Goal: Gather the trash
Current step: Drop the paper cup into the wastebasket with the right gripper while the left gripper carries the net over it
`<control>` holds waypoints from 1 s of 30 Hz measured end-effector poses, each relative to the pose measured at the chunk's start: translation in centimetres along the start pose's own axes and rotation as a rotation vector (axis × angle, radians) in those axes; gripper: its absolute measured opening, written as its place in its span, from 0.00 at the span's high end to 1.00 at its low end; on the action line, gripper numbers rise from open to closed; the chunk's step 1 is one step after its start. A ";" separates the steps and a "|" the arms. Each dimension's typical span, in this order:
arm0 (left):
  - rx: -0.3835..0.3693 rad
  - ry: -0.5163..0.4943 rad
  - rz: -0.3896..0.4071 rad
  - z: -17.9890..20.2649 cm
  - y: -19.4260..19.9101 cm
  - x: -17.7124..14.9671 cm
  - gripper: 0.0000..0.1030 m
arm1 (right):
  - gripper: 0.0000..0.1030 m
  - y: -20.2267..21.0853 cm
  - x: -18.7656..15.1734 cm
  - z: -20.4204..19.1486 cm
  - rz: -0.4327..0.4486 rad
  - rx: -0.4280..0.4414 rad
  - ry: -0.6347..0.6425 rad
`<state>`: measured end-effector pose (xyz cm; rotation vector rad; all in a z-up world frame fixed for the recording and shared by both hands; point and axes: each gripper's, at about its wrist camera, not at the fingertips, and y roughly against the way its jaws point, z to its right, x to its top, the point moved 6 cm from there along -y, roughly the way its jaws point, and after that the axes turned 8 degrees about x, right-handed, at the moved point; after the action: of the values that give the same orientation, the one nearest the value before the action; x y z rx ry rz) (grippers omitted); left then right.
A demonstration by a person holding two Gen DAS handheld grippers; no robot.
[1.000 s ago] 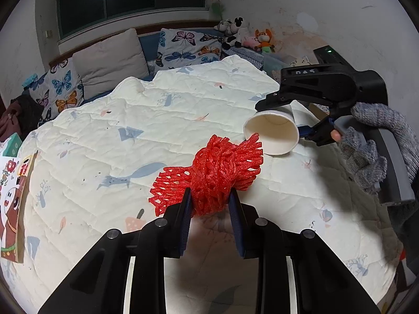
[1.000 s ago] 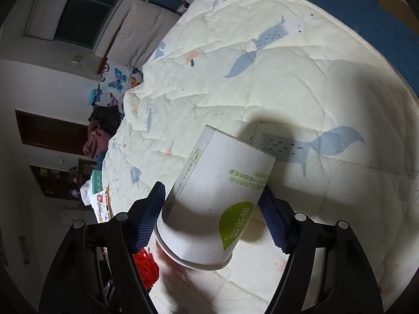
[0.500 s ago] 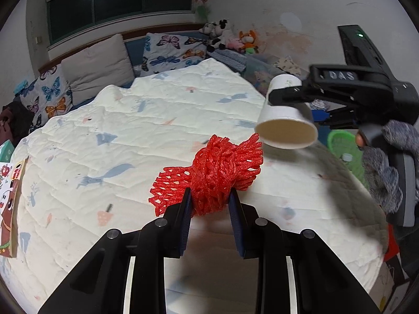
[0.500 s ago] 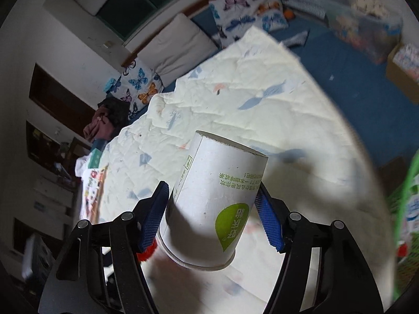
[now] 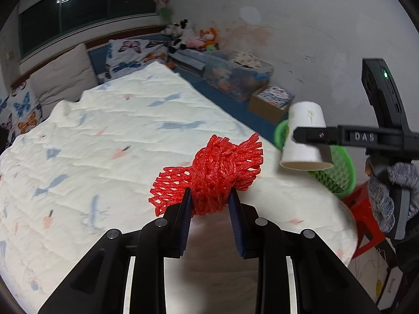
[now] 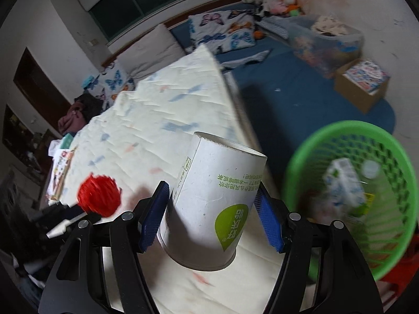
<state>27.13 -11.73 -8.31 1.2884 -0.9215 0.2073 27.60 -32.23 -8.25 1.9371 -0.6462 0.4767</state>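
Observation:
A bunched red foam net (image 5: 217, 167) hangs over the bed's corner, and my left gripper (image 5: 210, 196) is shut on its lower part. In the right wrist view the net (image 6: 99, 198) shows blurred at the left, on the left gripper (image 6: 78, 210). My right gripper (image 6: 210, 191) is shut on a white paper cup (image 6: 209, 162) with a green leaf mark, held mouth down and tilted. From the left wrist, the cup (image 5: 305, 120) and the right gripper (image 5: 309, 137) hang beside a green mesh basket (image 5: 343, 167). The basket (image 6: 340, 136) holds a carton and other trash.
The bed with its white quilt (image 5: 104, 144) fills the left and middle. The basket rests on a red stool (image 5: 366, 209) at the bed's corner. On the blue floor stand a cardboard box (image 6: 361, 83) and a clear storage bin (image 6: 324, 41). A gloved hand (image 5: 385, 198) holds the right gripper.
Both grippers have swung right, from over the quilt to the bed's corner, each keeping its load. The green basket has come into view, and the cup has turned mouth down.

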 end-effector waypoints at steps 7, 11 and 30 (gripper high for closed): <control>-0.055 -0.035 0.000 4.5 -0.6 1.2 0.74 | 0.37 3.7 -1.8 6.1 0.028 -0.121 -0.013; -0.083 -0.053 0.000 7.2 -1.0 1.9 0.74 | 0.37 5.0 -2.6 9.3 0.040 -0.175 -0.034; -0.157 -0.114 -0.020 15.8 -3.8 5.0 0.74 | 0.35 7.6 -4.2 17.0 0.087 -0.261 -0.121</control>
<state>25.30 -28.63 -7.81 1.1726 -1.0016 0.0449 20.42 -49.40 -12.62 1.7043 -0.8313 0.3131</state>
